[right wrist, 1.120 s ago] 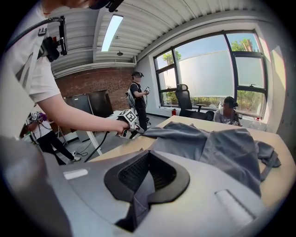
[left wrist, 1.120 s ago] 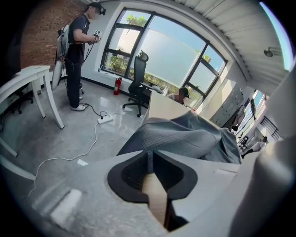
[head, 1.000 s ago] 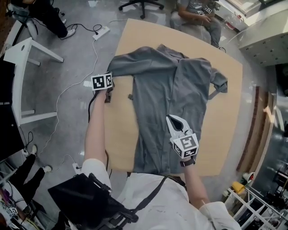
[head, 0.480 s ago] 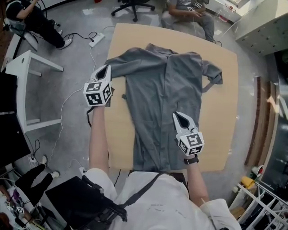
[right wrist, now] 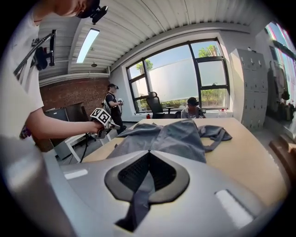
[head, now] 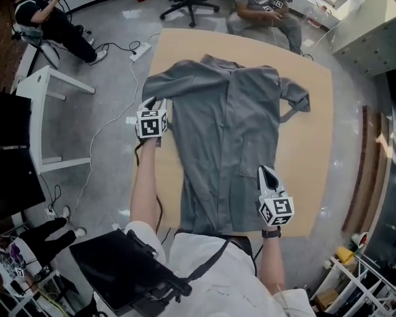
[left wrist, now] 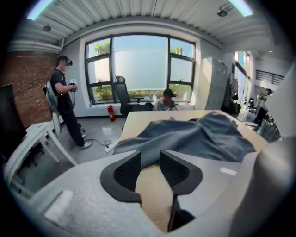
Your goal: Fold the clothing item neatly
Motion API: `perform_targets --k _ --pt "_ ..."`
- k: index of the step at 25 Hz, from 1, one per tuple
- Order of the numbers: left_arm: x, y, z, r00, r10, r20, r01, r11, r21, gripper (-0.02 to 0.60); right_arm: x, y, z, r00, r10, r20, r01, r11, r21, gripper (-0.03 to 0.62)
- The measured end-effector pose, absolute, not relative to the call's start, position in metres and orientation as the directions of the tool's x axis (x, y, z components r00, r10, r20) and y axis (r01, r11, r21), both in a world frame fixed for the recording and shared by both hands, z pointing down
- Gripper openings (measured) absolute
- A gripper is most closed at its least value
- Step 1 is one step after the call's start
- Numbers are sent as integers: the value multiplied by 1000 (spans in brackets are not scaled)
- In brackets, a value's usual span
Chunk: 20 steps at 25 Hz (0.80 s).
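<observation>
A grey long-sleeved garment (head: 229, 124) lies spread flat on the wooden table (head: 315, 124), collar at the far end. My left gripper (head: 149, 103) hovers at the table's left edge beside the left sleeve (head: 162, 83). Its jaws have just been opening, and only bare tabletop shows between them in the left gripper view (left wrist: 150, 159). My right gripper (head: 265, 168) sits at the garment's right edge near the hem. It is shut, and a strip of grey fabric (right wrist: 138, 199) hangs pinched between its jaws (right wrist: 148, 155).
The table's near edge is close to the person's body. On the floor to the left are a white table (head: 43, 80), cables and a power strip (head: 141, 48). A seated person (head: 263, 15) and an office chair (head: 189, 7) are beyond the far edge.
The left gripper has risen off the left sleeve edge, moved along it and opened. The right gripper has shifted from the garment's middle out to its right edge, still shut on fabric.
</observation>
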<state>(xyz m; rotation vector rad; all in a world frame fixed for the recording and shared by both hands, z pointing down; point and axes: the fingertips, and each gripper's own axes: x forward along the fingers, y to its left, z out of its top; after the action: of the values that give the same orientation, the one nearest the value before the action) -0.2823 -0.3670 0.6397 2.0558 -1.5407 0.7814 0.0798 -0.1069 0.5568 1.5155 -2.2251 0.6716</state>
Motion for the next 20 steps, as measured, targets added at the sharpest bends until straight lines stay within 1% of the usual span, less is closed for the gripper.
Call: perform_targets --k 2,3,5,8,13,14,15,16,20 --pt "-325 -372 668 148 -674 724 -979 -203 12 138 84 -98 569 -350 -747 566 -937 293 -192 2" --pt "-340 -374 681 141 -657 741 -983 -181 27 144 83 -95 574 -350 -739 575 -936 290 -198 2" --pt "-356 -380 702 181 -622 761 -980 -175 90 156 75 -93 580 -366 -724 584 -930 300 -210 2" --pt "-366 -390 726 241 -573 783 -970 -174 171 163 53 -100 580 -418 -712 564 -909 338 -246 2" --pt "-380 -388 756 271 -525 807 -958 -63 281 161 26 -109 574 -467 -690 553 -883 399 -247 2" --pt "-383 -387 756 263 -527 808 -960 -57 275 153 23 -110 572 -472 -688 552 -880 407 -245 2" --pt "-385 -388 753 242 -534 810 -966 -58 251 126 22 -111 570 -475 -687 551 -878 412 -244 2" --pt "-387 -391 747 219 -547 808 -973 -65 220 21 21 -113 569 -477 -687 548 -877 413 -245 2" --pt "-366 -397 700 207 -632 747 -978 -156 139 14 23 -112 565 -472 -692 545 -880 410 -241 2"
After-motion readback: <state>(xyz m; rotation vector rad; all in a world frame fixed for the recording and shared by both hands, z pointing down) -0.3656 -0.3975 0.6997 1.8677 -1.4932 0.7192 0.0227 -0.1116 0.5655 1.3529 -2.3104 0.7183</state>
